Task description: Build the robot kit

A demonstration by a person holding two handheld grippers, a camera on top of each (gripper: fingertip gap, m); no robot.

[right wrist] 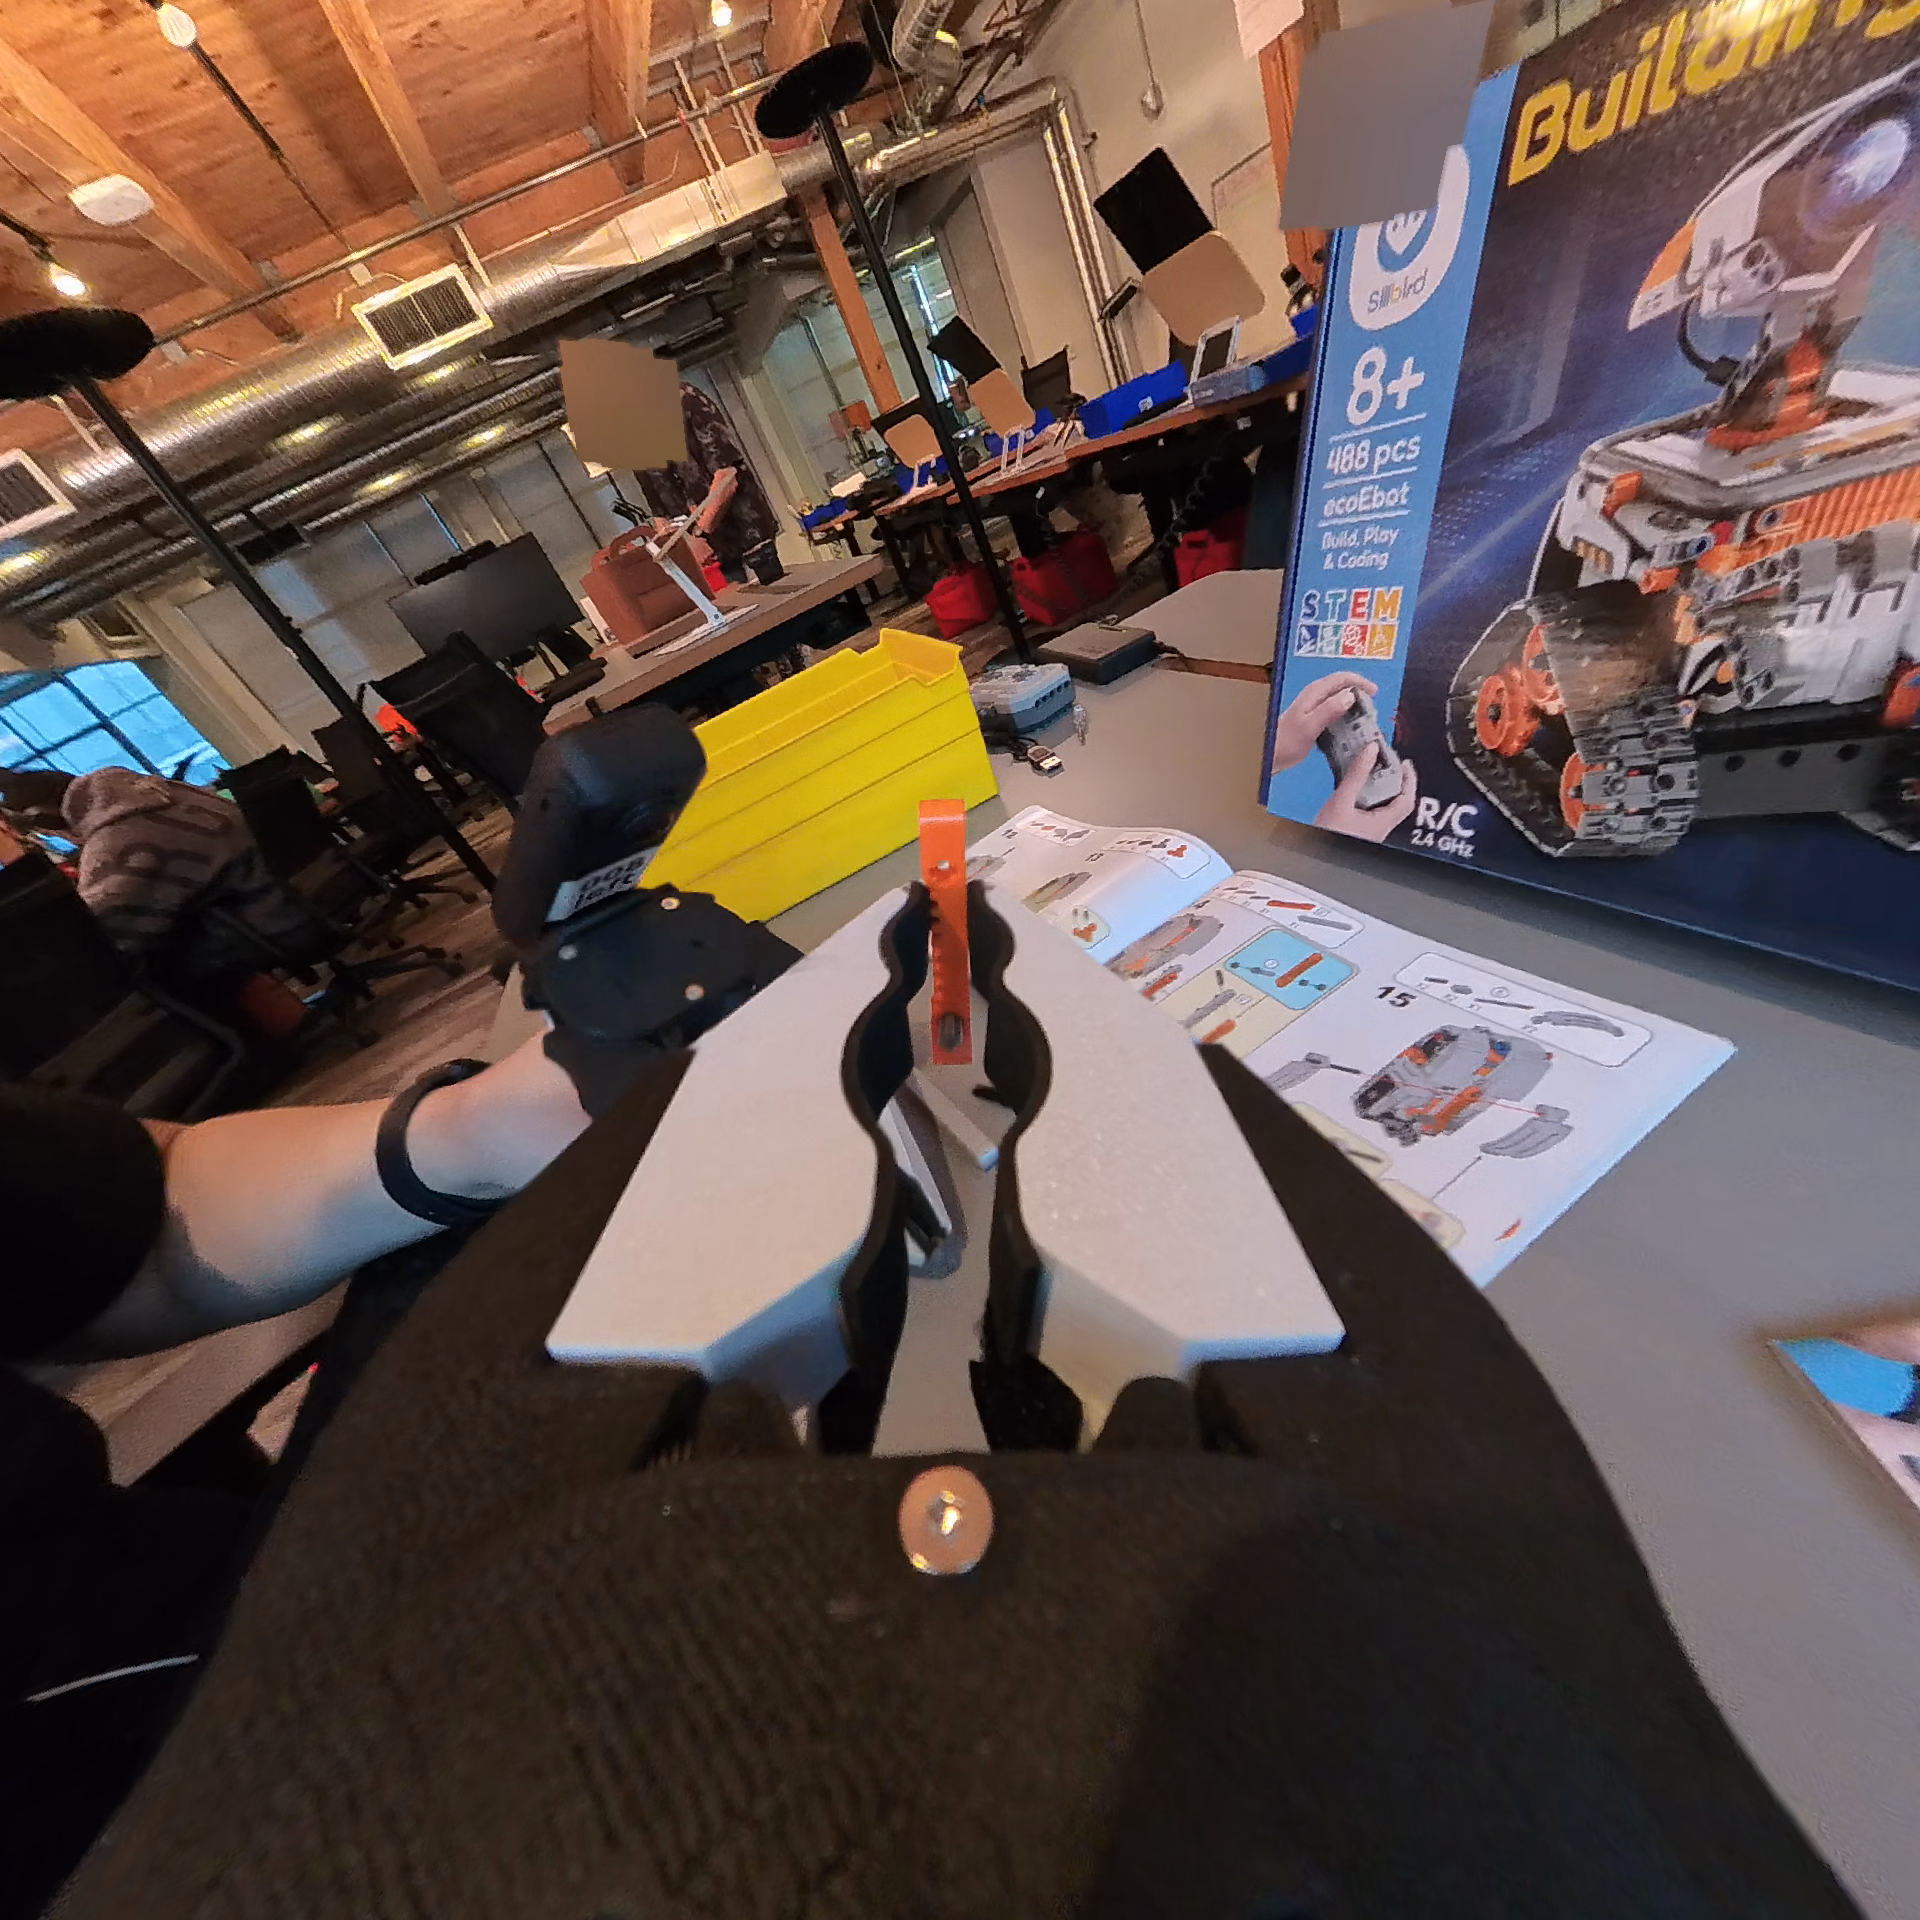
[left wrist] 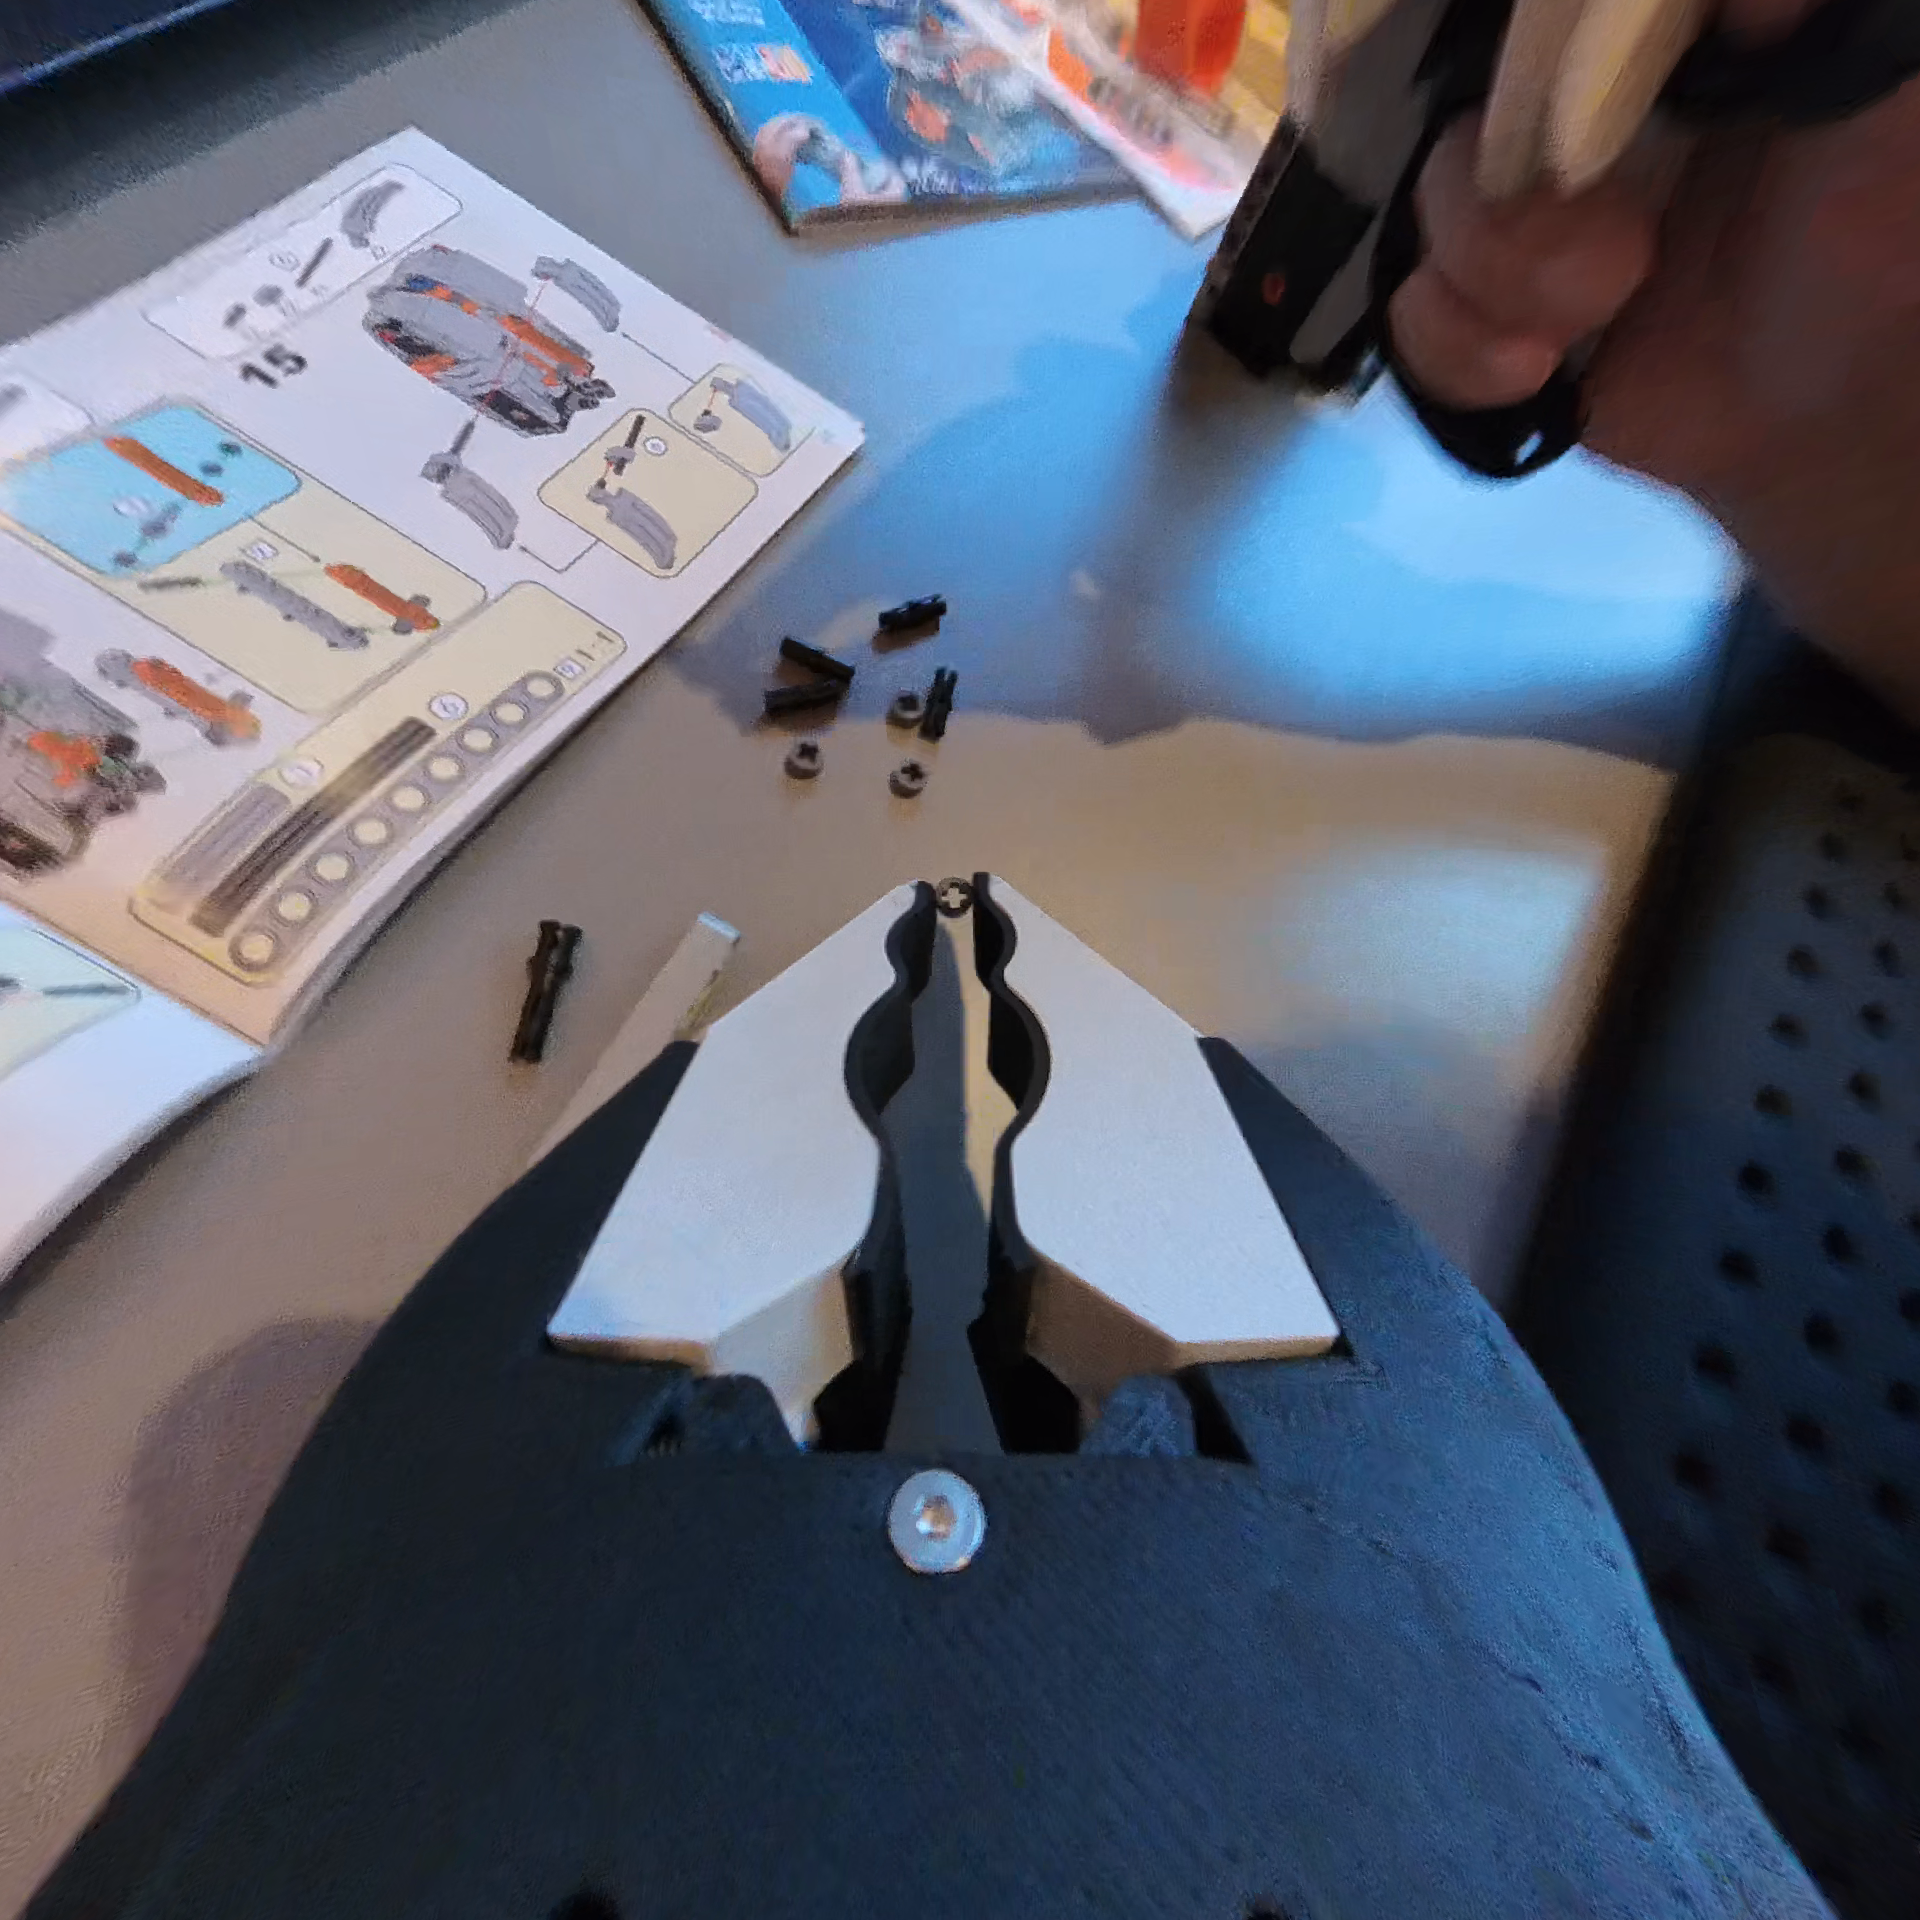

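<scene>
My left gripper (left wrist: 951,891) is shut on a small grey bushing (left wrist: 952,898), pinched at its fingertips just above the grey table (left wrist: 1195,852). Beyond it lie several black pins (left wrist: 810,675) and grey bushings (left wrist: 803,766). A lone black pin (left wrist: 545,987) and a white beam (left wrist: 675,987) lie to its left. My right gripper (right wrist: 948,904) is shut on an orange beam (right wrist: 945,935) that stands upright between its fingers, above an open instruction booklet (right wrist: 1351,997). The left gripper's body (right wrist: 623,914) shows at left in the right wrist view; the right gripper (left wrist: 1351,260), blurred, shows at top right in the left wrist view.
The instruction booklet (left wrist: 312,582) lies open at left. More printed sheets (left wrist: 914,104) lie at the back. A yellow bin (right wrist: 831,769) and a large toy box (right wrist: 1621,468) stand on the table. A perforated black chair seat (left wrist: 1787,1195) is at right. A person's forearm (right wrist: 312,1174) holds the left gripper. My hands' fingertips stand some 15 cm from each other. The lone black pin (left wrist: 545,987) is closer to my left gripper, around 7 cm from its tips; the right tips are 15 cm off.
</scene>
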